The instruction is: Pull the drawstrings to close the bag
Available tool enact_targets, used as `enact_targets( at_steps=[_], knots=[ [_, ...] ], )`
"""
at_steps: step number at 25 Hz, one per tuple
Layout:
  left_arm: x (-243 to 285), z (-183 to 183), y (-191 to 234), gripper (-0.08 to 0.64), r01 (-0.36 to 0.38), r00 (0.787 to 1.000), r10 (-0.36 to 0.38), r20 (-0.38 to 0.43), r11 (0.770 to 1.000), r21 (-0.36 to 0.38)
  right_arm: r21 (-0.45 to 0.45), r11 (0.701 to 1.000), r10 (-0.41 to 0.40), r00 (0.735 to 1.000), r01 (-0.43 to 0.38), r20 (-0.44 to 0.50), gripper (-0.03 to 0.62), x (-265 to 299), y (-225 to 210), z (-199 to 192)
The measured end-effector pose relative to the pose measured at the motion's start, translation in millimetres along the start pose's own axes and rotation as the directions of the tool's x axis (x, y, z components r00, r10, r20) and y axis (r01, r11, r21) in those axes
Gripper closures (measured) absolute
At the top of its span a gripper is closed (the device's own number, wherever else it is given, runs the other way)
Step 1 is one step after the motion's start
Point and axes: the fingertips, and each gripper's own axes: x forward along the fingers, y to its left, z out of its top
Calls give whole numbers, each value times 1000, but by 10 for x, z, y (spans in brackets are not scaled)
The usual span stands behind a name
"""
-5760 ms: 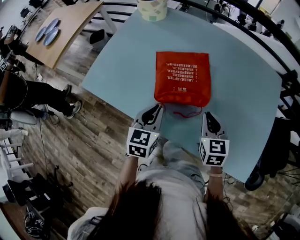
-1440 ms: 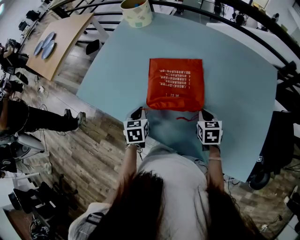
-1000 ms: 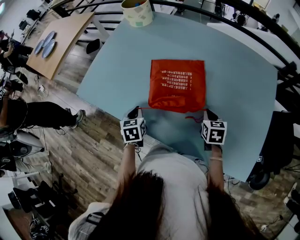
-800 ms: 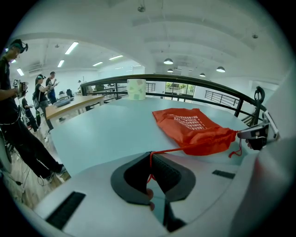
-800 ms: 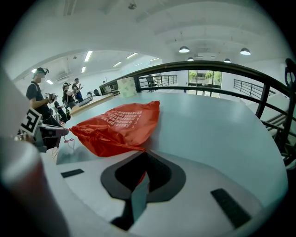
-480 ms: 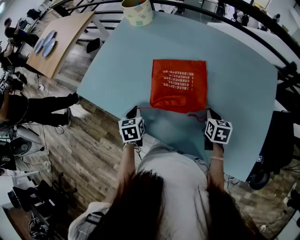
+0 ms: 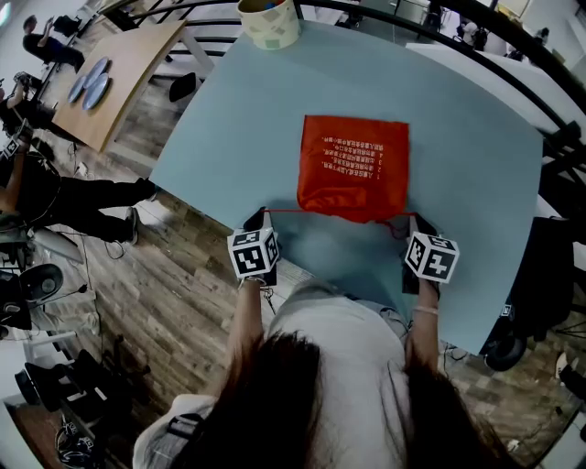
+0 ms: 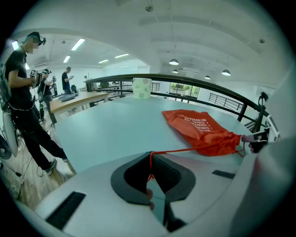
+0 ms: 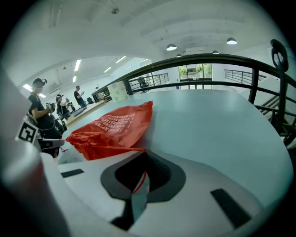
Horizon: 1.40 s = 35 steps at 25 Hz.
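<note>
An orange drawstring bag [image 7: 353, 169] lies flat on the pale blue table [image 7: 238, 119], its gathered mouth toward me. A thin red drawstring [image 7: 330, 212] runs taut along the mouth from one gripper to the other. At the bag's near left corner my left gripper [image 7: 260, 220] is shut on the drawstring's left end [image 8: 185, 150], which passes between the closed jaws [image 8: 150, 162]. By the near right corner my right gripper [image 7: 412, 225] is shut on the right end [image 9: 122, 149], the cord running into its jaws [image 9: 141, 175]. Both gripper views show the bag [image 8: 203, 129] [image 9: 115, 126] puckered at the mouth.
A patterned paper tub [image 7: 269, 23] stands at the table's far edge. A wooden table with plates [image 7: 96, 69] and people [image 7: 64, 197] are at the left. A black railing [image 7: 513, 55] curves behind the table. The table's near edge [image 7: 211, 215] lies just under my left gripper.
Both grippers have drawn apart sideways, the left one left and the right one right. The slack red loop has pulled into a straight line and the bag's mouth has gathered narrower.
</note>
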Motion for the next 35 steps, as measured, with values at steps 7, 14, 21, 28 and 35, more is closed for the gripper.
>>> enact_targets(
  at_steps=[7,14,21,28,35],
  knots=[
    [0,3,54,545,-3,1000,3,0,1000,-21,26,1000,-9,1000,9,11,568,-30,-59,15],
    [0,22,126,545,-14,1000,14,1,999,-42,65,998,-26,999,24,20,568,-65,-157,13],
    [-33,-34,222,545,-31,1000,31,3,997,-66,126,991,-40,998,35,41,568,-119,-266,-17],
    [-54,-66,303,545,-46,999,46,1,995,-88,178,984,-37,998,27,55,568,-148,-321,-17],
    [-22,-74,324,545,-46,999,46,-4,994,-104,212,977,-46,997,33,59,568,-152,-405,-28]
  ],
)
